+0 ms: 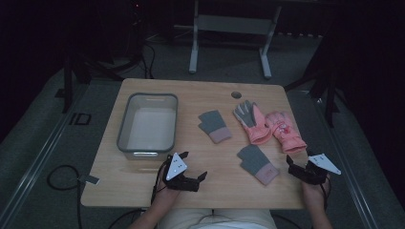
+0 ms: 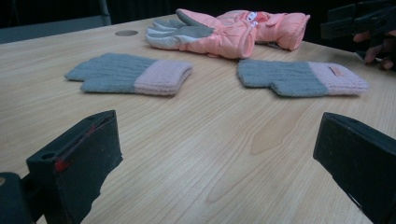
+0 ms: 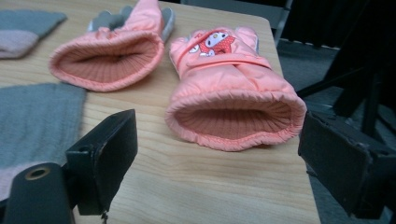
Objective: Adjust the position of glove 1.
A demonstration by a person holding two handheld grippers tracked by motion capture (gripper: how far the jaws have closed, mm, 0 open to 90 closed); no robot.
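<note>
- The room is dim, its far side nearly black.
- A light wooden table stands on grey floor.
- A pale metal frame stands behind it.
- Black cables lie on the floor.

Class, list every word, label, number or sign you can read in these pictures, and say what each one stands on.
"ID": white letters on the floor left of the table.
Small tag on the grey mitten: too small to read.
Cartoon patch on the pink glove: a picture, no letters legible.
</note>
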